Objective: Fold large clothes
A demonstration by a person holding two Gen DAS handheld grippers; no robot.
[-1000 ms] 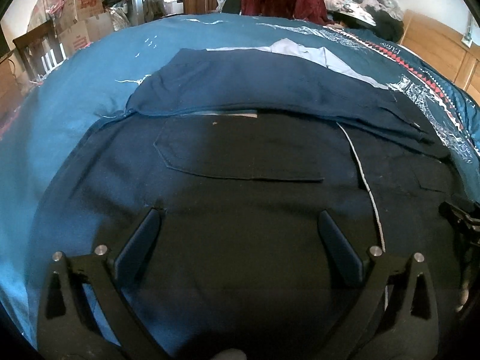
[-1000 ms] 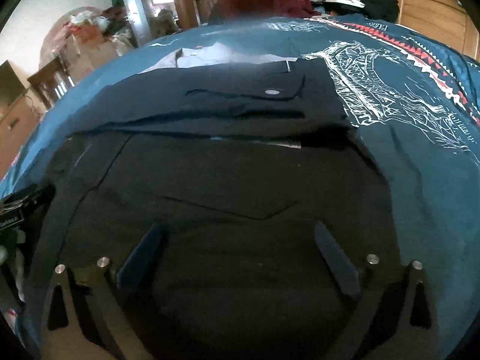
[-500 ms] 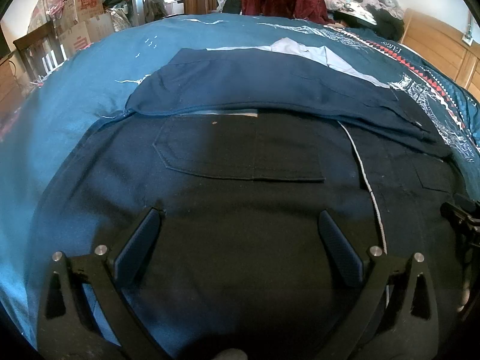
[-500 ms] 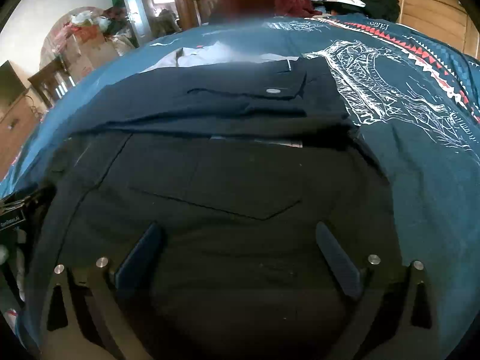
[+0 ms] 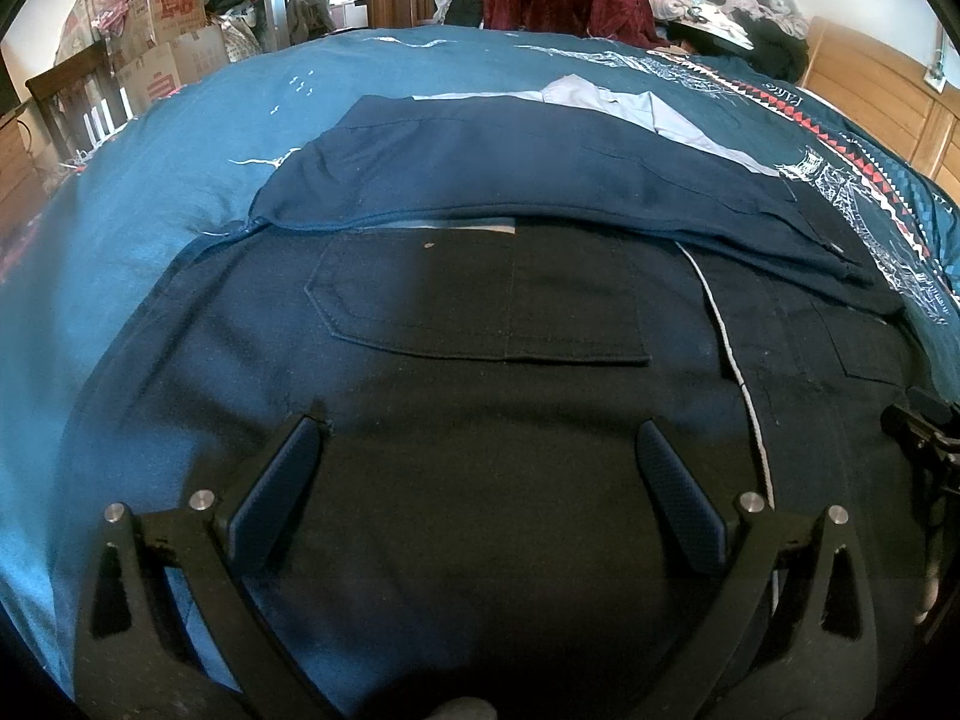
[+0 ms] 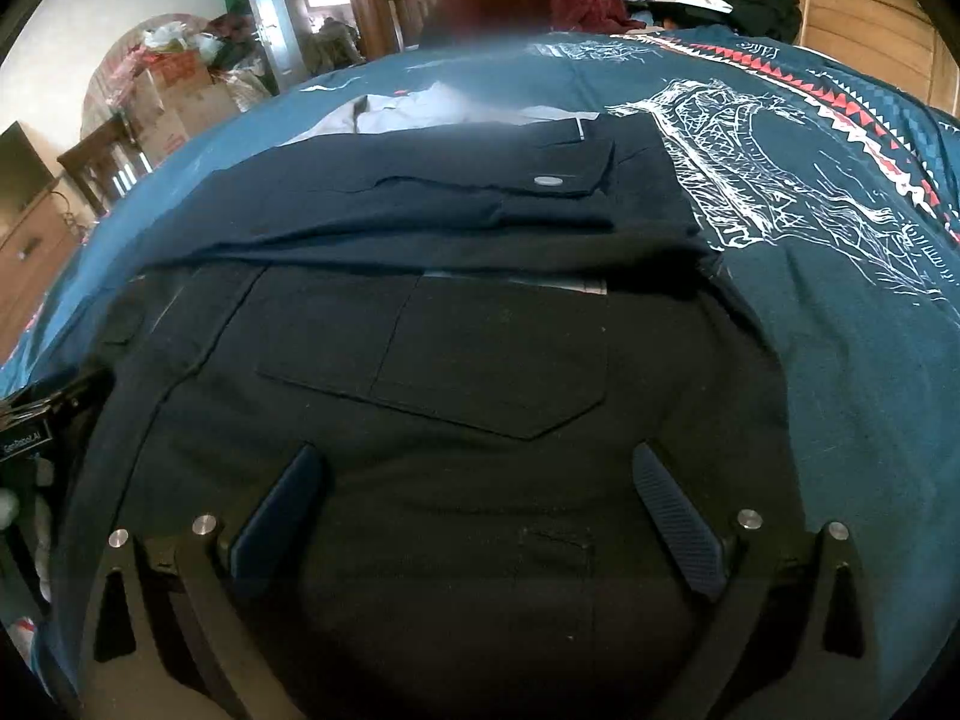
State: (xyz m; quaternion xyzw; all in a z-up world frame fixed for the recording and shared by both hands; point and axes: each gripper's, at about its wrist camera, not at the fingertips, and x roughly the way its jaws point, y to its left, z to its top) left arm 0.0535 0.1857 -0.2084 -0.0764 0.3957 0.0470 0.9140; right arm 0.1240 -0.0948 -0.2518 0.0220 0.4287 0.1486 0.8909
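From the left wrist, the left gripper (image 5: 477,441) hovers with jaws spread wide and empty over dark trousers (image 5: 480,330) lying on the bed (image 5: 150,210). From the right wrist, the right gripper (image 6: 474,468) likewise gapes empty above the trousers (image 6: 480,360).

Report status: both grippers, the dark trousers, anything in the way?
Left gripper open, right gripper open, both empty above the black trousers. Trousers flat on the bedspread, pockets up. Navy garment overlaps their far edge.
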